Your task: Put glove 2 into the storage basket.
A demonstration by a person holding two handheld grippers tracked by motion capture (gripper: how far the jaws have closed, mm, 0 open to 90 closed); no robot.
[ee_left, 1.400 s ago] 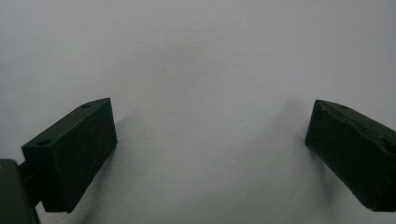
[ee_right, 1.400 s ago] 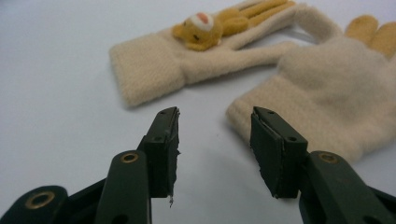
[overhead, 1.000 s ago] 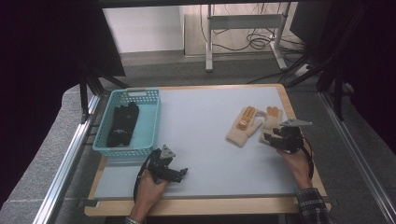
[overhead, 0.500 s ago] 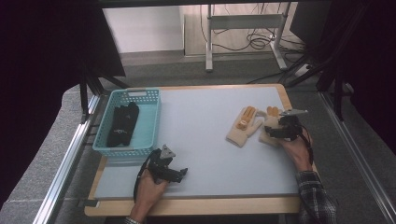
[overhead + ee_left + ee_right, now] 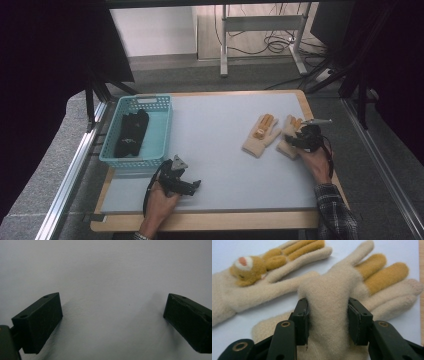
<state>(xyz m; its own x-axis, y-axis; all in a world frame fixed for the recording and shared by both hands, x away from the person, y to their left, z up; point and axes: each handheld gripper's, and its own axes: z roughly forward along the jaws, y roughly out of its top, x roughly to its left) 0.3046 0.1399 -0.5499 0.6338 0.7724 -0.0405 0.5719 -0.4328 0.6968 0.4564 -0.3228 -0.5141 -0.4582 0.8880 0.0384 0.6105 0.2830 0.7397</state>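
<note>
Two cream knit gloves with tan fingers lie side by side at the desk's right: left glove free, right glove bunched between the right gripper's jaws, which have just been closing and now pinch a fold at its palm. Soft, light, limp fabric; best taken mid-palm. Left gripper rests wide open, holding nothing, near a teal basket of dark gloves.

The gloves are fuzzy knitted cloth, cream with tan fingers. The basket at left looks glossy teal plastic. The table has a matt, smooth grey top with a wood edge.
</note>
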